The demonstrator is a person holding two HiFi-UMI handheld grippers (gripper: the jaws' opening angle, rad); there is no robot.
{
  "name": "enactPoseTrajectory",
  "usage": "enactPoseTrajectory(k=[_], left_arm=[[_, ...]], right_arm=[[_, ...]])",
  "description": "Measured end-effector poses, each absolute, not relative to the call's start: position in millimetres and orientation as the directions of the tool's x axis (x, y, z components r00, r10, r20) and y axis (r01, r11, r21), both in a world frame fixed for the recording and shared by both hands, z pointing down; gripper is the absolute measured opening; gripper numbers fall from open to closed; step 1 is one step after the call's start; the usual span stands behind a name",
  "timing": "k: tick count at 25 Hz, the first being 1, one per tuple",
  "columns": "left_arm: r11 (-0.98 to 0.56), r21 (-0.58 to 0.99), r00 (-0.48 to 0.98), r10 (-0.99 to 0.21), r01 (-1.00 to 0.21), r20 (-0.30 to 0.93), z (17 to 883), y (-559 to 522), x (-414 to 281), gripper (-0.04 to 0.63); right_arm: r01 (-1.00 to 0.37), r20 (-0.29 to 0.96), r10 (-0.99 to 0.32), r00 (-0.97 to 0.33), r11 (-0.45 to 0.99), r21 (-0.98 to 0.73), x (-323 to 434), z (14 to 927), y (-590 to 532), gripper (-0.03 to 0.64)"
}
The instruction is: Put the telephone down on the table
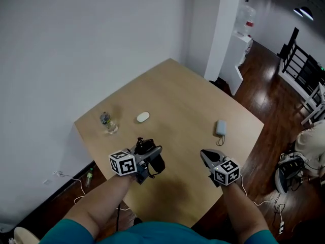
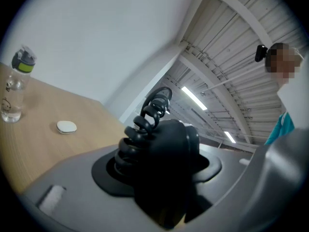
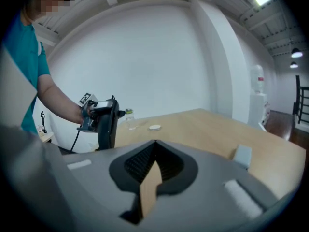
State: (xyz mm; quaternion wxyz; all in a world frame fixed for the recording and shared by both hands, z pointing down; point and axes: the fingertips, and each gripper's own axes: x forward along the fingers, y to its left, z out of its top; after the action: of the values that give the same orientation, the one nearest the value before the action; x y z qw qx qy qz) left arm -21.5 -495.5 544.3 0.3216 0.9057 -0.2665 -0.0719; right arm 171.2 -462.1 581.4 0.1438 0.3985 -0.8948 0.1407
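Over the surface [image 1: 193, 100] edge, left gripper [image 1: 150, 151] jaws clamp the telephone [image 2: 169, 168]; right gripper [image 1: 204, 154] jaws together, empty. Risk: coiled cord [image 2: 147, 124] snags, dragging telephone off.

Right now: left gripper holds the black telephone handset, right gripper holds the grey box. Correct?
One part is wrong. The left gripper does hold the telephone handset, but the right gripper holds nothing. The right gripper view shows nothing between its jaws, and the grey box lies on the table, apart from it.
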Motion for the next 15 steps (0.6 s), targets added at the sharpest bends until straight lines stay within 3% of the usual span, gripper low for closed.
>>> enactPoseTrajectory(k=[15], left_arm=[[-0.58,0.695,0.814,-0.581,-0.426,0.014,606.4,-633.6,30.3,0.308]], right_arm=[[-0.733,0.326,-0.661,-0.676,0.648,-0.207,181.3,616.5,-541.5,0.003]])
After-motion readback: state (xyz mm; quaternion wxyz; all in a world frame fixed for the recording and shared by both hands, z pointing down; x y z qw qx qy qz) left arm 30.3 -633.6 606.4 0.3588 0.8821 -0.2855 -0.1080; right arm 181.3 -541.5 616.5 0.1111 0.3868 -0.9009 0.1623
